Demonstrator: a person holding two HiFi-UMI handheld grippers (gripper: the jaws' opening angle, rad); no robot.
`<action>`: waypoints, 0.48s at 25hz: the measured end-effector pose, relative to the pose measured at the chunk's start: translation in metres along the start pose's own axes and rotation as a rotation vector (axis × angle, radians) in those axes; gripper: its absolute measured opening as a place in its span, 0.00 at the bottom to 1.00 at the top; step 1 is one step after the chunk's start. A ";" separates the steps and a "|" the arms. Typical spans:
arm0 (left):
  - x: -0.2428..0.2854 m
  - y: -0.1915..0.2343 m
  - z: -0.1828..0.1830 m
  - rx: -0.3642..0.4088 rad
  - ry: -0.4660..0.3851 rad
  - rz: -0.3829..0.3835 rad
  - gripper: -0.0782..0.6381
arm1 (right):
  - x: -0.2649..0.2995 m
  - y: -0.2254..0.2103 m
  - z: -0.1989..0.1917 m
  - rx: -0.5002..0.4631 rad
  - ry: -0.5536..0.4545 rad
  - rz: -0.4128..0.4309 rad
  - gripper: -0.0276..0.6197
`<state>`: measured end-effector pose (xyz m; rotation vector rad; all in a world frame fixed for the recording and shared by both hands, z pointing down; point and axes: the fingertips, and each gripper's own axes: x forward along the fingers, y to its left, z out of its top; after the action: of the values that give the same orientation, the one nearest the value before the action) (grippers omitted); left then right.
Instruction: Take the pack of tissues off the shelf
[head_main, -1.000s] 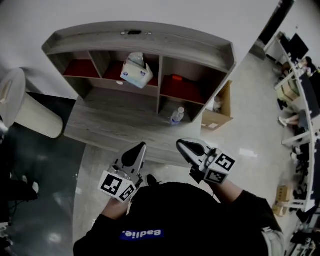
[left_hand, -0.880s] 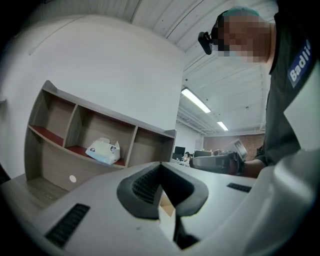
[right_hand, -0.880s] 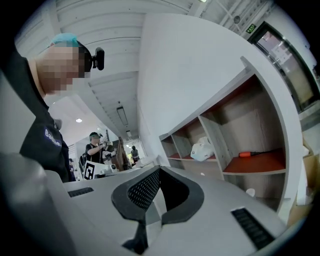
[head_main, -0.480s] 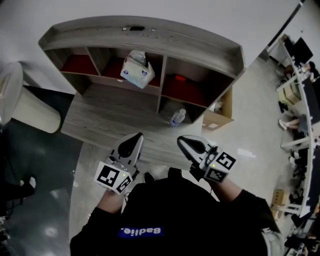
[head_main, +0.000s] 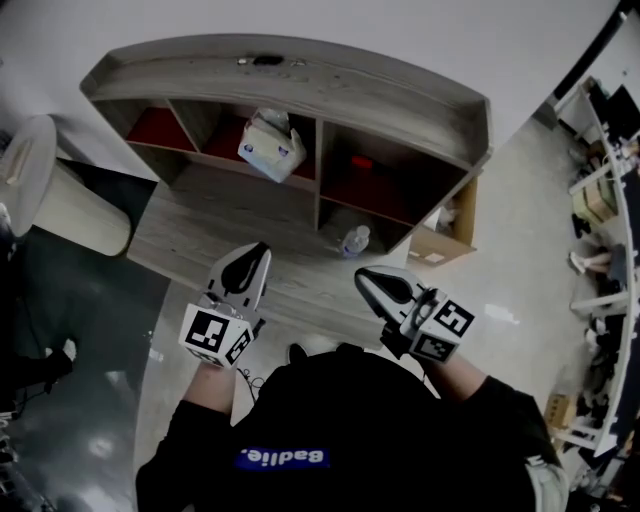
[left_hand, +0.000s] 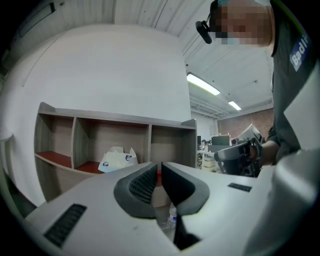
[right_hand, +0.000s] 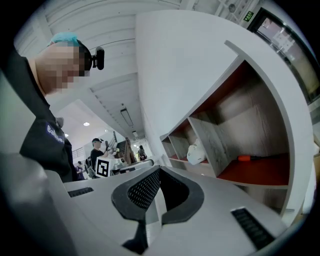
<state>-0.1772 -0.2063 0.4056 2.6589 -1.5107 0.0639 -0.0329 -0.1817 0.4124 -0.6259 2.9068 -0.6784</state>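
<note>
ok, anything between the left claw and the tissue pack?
No. Head view shows only bare wooden desktop between the left claw and the tissue pack.

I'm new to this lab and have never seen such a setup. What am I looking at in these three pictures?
There is no robot here: a person holds a two-fingered gripper in each hand, the left gripper and the right gripper. The marker cubes are part of them. The downward picture comes from a camera on the person's head. The other two come from cameras riding on each gripper, looking along its fingers. Ahead stands a wooden shelf with a pack of tissues in its upper middle compartment and a water bottle lower down, further right. Neither gripper holds anything: the right one's fingers are together, the left one's are just starting to part.
</note>
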 end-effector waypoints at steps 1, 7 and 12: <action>0.004 0.002 -0.003 0.025 0.015 0.003 0.14 | -0.001 -0.002 0.002 0.006 -0.003 0.002 0.09; 0.027 0.021 -0.023 0.266 0.126 0.002 0.23 | -0.005 -0.011 0.000 0.048 0.001 -0.014 0.09; 0.045 0.035 -0.037 0.430 0.215 -0.013 0.30 | -0.015 -0.015 0.003 0.058 -0.018 -0.042 0.09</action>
<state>-0.1838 -0.2592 0.4472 2.8501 -1.5534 0.7261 -0.0131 -0.1890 0.4163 -0.6850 2.8535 -0.7558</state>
